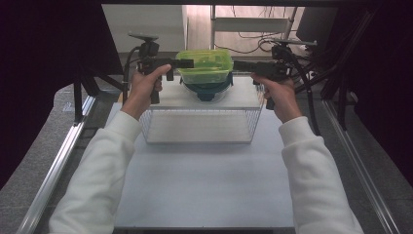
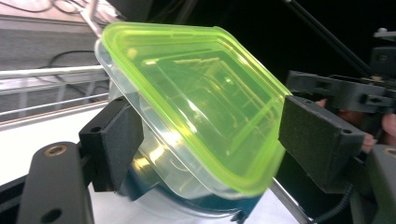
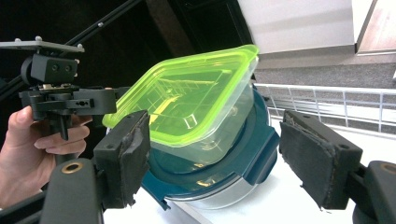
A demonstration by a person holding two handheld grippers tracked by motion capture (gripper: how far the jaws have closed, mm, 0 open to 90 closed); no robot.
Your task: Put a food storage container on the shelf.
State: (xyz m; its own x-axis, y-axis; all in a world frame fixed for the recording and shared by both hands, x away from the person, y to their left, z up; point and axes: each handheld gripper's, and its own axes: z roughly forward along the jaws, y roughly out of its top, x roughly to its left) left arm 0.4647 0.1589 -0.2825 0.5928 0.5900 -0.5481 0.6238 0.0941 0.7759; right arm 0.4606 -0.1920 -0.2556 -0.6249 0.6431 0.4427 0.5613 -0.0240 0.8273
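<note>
High view: both open-jawed grippers, left and right, flank without gripping the clear lime-lidded plastic container stacked on a teal-rimmed lidded bowl atop the wire rack's shelf, apparently to lift it evenly.

overhead view; opposed close gripper views

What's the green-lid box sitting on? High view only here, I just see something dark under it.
Observer: A round glass container with a dark teal lid. The green-lidded box rests on that lid.
Operator: Right gripper closed on anything?
Observer: No. The right gripper is open, its jaws straddling the stack, with a clear gap at one pad.
Operator: Left one?
Observer: The left gripper has the box between its jaws. I cannot tell whether they touch it.
</note>
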